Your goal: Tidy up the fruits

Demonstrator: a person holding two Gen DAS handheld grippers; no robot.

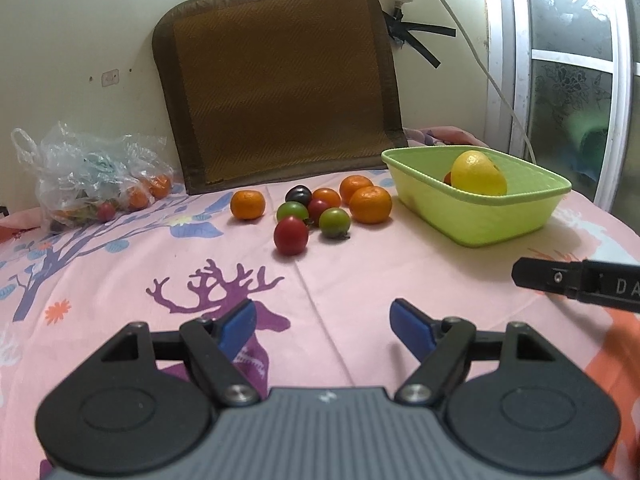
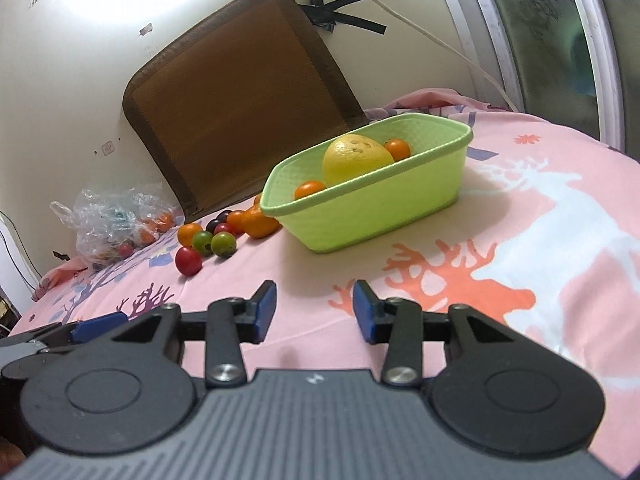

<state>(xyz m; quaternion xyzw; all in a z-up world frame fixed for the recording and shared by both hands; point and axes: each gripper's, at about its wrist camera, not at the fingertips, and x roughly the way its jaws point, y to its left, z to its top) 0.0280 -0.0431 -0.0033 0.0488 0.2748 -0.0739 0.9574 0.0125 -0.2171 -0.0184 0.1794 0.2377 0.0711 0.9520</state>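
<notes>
Fruits [image 1: 312, 208] ahead, well apart from fingers | left gripper [image 1: 323, 322] spread, empty | right gripper [image 2: 314, 306] spread, empty

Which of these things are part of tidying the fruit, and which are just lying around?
Part of the job:
- light green plastic basket
- big yellow citrus in it
- loose pile of small fruits

Just lying about:
- crumpled clear plastic bag
- brown woven cushion
- white power cable

Loose fruits [image 1: 316, 210] clustered on bedsheet beside green basket [image 1: 500, 224] with lemon [image 1: 478, 174]
</notes>
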